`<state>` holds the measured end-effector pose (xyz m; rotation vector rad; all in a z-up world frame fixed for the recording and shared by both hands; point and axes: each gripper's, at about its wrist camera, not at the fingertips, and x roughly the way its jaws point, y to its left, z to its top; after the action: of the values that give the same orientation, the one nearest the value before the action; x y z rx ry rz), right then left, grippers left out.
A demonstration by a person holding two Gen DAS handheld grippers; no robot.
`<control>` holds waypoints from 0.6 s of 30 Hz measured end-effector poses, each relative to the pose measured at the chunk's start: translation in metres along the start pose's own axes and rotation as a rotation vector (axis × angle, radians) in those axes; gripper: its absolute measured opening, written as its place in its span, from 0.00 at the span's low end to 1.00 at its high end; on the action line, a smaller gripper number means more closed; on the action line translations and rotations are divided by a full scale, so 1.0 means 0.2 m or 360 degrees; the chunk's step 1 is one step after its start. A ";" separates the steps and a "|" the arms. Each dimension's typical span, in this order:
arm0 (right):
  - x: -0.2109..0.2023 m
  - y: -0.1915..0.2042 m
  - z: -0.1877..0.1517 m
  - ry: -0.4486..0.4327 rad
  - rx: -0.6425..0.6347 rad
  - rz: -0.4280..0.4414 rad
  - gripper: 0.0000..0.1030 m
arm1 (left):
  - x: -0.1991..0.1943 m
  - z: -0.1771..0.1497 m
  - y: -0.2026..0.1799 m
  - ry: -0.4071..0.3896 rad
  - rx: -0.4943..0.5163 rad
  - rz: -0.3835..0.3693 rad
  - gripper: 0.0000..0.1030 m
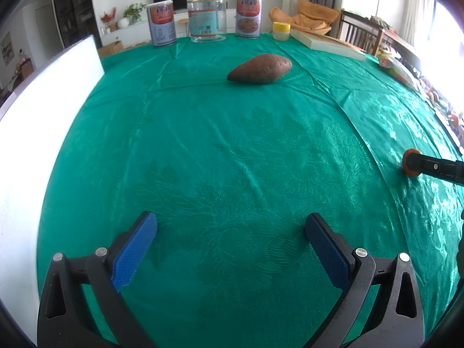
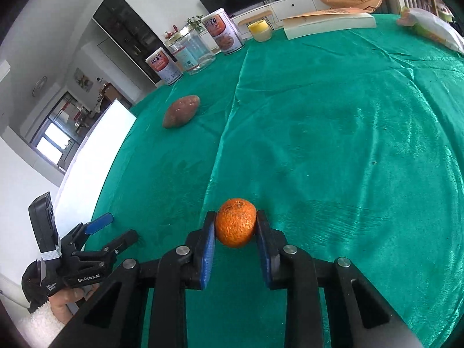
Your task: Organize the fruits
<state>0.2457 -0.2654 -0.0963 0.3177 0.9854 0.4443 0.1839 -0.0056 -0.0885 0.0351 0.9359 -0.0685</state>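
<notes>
My right gripper (image 2: pixel 235 217) is shut on a small orange tangerine (image 2: pixel 236 222), held between its blue pads low over the green tablecloth. The tangerine (image 1: pixel 411 163) and right gripper also show at the right edge of the left wrist view. My left gripper (image 1: pixel 230 224) is open and empty, hovering over the cloth; it also shows in the right wrist view (image 2: pixel 116 227) at the lower left. A brown sweet potato (image 1: pixel 259 68) lies on the cloth farther ahead, also seen in the right wrist view (image 2: pixel 181 111).
Two printed tins (image 1: pixel 161 23) (image 1: pixel 248 16) and a clear jar (image 1: pixel 206 17) stand at the table's far edge, beside a small yellow-lidded jar (image 1: pixel 281 30) and a flat book (image 1: pixel 327 43). A white board (image 1: pixel 43 92) stands on the left. Bags (image 2: pixel 432 27) lie far right.
</notes>
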 end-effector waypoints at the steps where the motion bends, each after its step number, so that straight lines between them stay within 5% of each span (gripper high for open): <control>1: -0.02 0.01 -0.01 -0.0010 -0.0021 -0.0034 0.41 | 0.01 0.02 -0.01 0.0024 0.0051 -0.0037 0.99; 3: -0.08 0.01 -0.04 -0.0026 -0.0066 -0.0180 0.73 | 0.05 0.11 -0.02 0.0069 0.0150 -0.0074 0.99; 5: -0.10 0.02 -0.06 -0.0036 -0.0104 -0.0308 0.82 | 0.08 0.24 -0.02 0.0037 0.0211 -0.0030 0.99; 11: -0.12 -0.03 -0.08 -0.0043 -0.0067 -0.0314 0.84 | 0.34 0.65 -0.15 0.0044 0.0475 0.0071 0.99; 17: -0.11 -0.01 -0.09 -0.0052 -0.0128 -0.0331 0.89 | 0.51 0.81 -0.24 0.0015 0.0650 0.0107 0.96; 18: -0.10 0.00 -0.09 -0.0052 -0.0138 -0.0336 0.91 | 0.51 0.82 -0.23 0.0025 0.0622 0.0050 0.73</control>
<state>0.2213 -0.2748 -0.0908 0.1401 0.9534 0.2877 0.3721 -0.0655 -0.0727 0.4124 0.9263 -0.2216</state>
